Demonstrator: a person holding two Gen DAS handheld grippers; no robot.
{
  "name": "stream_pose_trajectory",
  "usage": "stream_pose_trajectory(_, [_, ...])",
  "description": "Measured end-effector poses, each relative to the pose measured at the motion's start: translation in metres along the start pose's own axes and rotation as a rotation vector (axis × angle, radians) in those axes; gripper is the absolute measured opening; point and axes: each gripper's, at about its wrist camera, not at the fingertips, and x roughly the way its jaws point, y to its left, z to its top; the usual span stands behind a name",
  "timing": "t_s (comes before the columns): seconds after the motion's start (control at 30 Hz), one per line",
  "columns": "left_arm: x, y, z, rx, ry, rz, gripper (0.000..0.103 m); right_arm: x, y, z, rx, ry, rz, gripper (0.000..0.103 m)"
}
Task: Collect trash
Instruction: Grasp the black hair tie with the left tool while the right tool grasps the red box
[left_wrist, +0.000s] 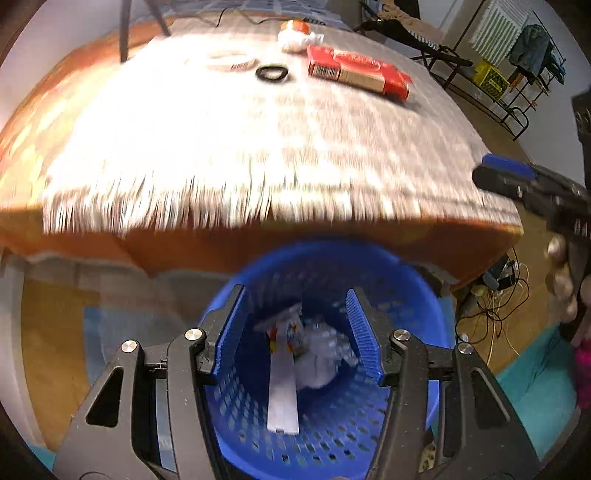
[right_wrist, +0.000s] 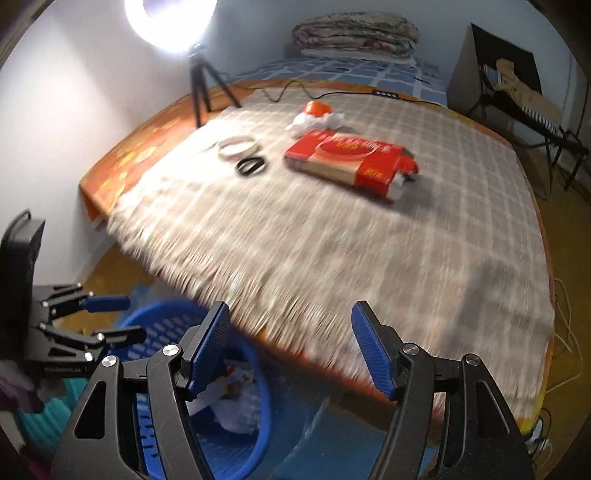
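A blue perforated basket stands on the floor below the table's front edge. It holds crumpled white paper and a flat wrapper strip. My left gripper is open and empty right above the basket's mouth. My right gripper is open and empty over the table's front edge. On the table lie a red carton, a white crumpled wad and an orange cap.
A white tape roll and a black ring lie on the checked cloth. A lamp tripod stands at the table's far left. Cables lie on the floor at right. A clothes rack stands beyond.
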Motion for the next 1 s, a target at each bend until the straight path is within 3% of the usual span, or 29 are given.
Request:
stream_pose_trajectory(0.5, [0.023, 0.005, 0.117, 0.035, -0.095, -0.025, 0.056, 0.076, -0.064, 0.143, 0.067, 0.012, 0.071, 0.068])
stream_pose_trajectory(0.73, [0.036, 0.019, 0.152, 0.018, -0.109, -0.024, 0.056, 0.115, -0.079, 0.171, 0.098, 0.033, 0.052, 0.068])
stream_pose_trajectory(1.0, [0.055, 0.032, 0.177, -0.009, -0.102, -0.038, 0.056, 0.141, -0.088, 0.175, 0.138, 0.101, 0.108, 0.068])
